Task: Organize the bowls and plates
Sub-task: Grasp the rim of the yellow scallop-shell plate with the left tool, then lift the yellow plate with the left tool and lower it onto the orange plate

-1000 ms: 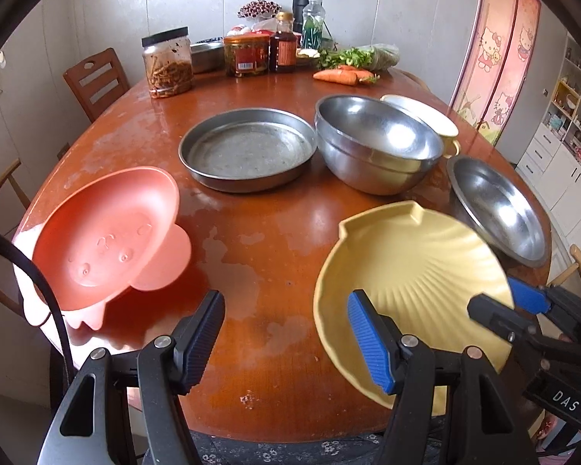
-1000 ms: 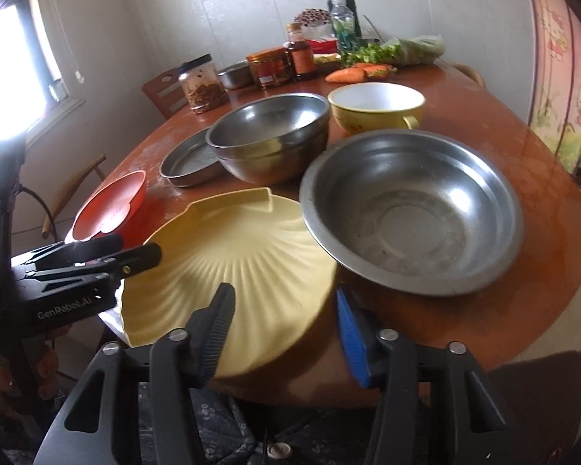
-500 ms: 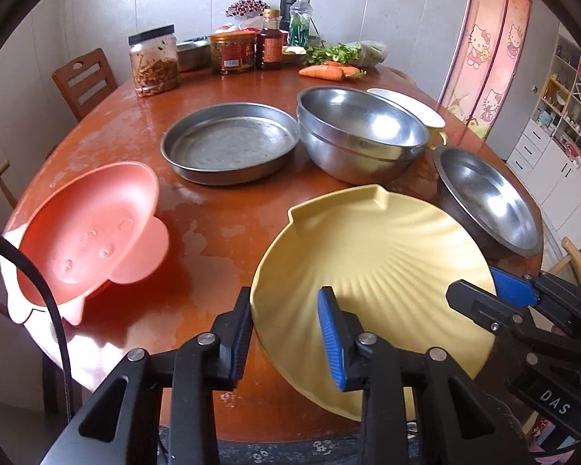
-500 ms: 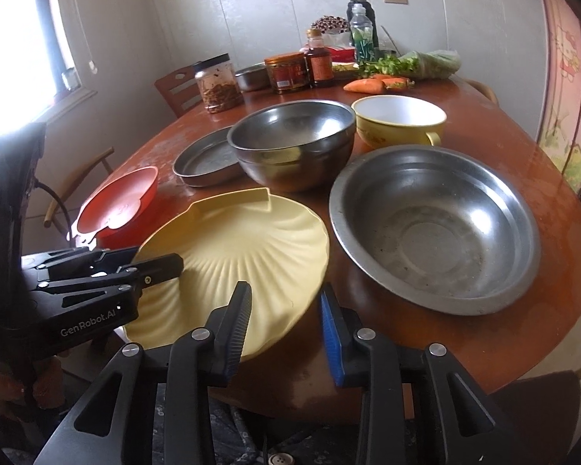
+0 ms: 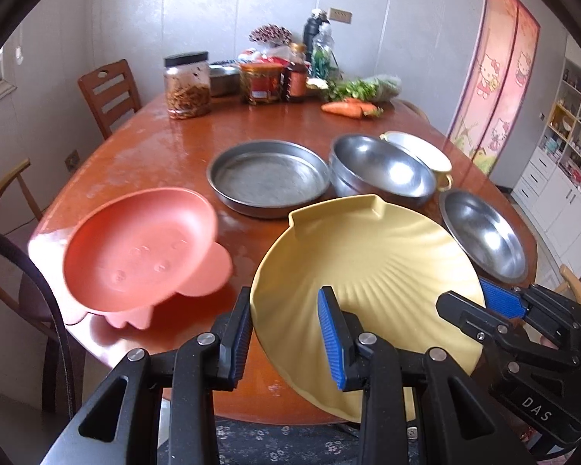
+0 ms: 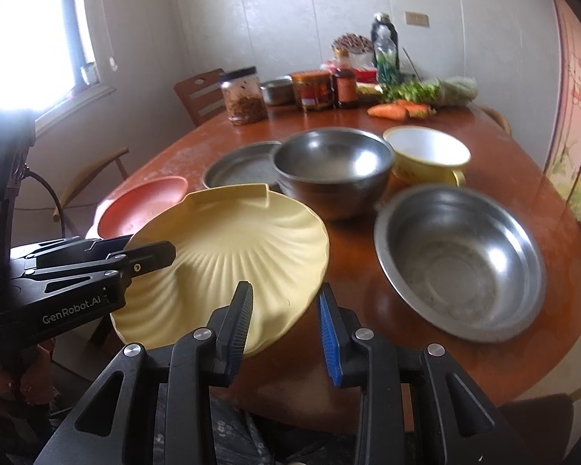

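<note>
**Inspector:** State the grips.

**Assistant:** Both have just been closing, with the plate's rim between them. The left gripper [image 5: 286, 310] is clenched on the near-left rim of the yellow plate [image 5: 368, 263]. The right gripper [image 6: 284, 302] is clenched on its near-right rim.

**Inspector:** Why two grips on one plate?

**Assistant:** My judgement: it is broad and shallow, so a hold on either side keeps it from tipping. It appears to be clear of the table [image 5: 166, 162], its near part overhanging the near edge and its far rim tilted up.

**Inspector:** Position among the other ware?

**Assistant:** Over the near edge, between the pink dish [image 5: 135, 252] at the near-left edge and the shallow steel bowl [image 5: 484, 232] at the right edge. The steel pan [image 5: 267, 174] and the deep steel bowl [image 5: 383, 170] sit mid-table. The yellow enamel bowl [image 6: 426, 151] is just behind the deep one.

**Inspector:** Condition of the plate?

**Assistant:** Matte yellow and shell-shaped, with ribs fanning from the near side and a squared notch on the far rim. Empty, with no damage visible.

**Inspector:** Stage of work?

**Assistant:** Likely a lift for stacking. Nothing is stacked yet.
</note>
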### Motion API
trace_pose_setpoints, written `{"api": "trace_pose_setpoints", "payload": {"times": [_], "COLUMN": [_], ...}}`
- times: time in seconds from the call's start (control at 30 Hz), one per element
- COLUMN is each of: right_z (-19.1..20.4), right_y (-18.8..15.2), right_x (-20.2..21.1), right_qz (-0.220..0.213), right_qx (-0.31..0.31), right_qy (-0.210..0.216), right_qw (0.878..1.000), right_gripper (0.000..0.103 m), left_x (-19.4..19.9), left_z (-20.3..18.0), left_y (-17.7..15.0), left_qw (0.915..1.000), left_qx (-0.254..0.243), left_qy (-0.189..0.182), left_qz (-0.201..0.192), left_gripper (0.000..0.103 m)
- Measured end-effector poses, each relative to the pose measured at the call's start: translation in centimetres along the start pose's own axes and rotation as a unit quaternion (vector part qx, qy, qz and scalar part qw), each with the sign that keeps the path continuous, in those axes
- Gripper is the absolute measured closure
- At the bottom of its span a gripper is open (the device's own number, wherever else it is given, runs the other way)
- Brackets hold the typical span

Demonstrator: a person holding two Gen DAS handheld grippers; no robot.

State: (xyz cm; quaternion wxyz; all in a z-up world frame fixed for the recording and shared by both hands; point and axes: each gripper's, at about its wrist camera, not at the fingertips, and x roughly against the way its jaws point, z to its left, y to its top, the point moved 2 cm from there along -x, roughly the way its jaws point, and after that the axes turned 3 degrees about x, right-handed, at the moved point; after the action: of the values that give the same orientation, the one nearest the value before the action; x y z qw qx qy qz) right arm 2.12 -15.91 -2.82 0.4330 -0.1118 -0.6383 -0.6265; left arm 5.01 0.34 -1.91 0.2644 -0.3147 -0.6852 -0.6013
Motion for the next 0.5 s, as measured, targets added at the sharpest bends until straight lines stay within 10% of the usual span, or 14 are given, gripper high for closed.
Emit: {"api": "trace_pose_setpoints", "payload": {"times": [0.5], "right_z": [6.4], "right_y": [6.2], "right_x": [-1.2], "right_qz": [-0.049], "right_qx": [0.069], "right_qy": [0.056], "right_qw": [0.995], "right_gripper": [0.068], "left_x": [3.8], "left_z": [7.6], "left_y": [2.0], "left_qw": [0.9942], "left_qx": [0.068], "left_qy": [0.057], "left_qz": [-0.061], "left_gripper": [0.069]}}
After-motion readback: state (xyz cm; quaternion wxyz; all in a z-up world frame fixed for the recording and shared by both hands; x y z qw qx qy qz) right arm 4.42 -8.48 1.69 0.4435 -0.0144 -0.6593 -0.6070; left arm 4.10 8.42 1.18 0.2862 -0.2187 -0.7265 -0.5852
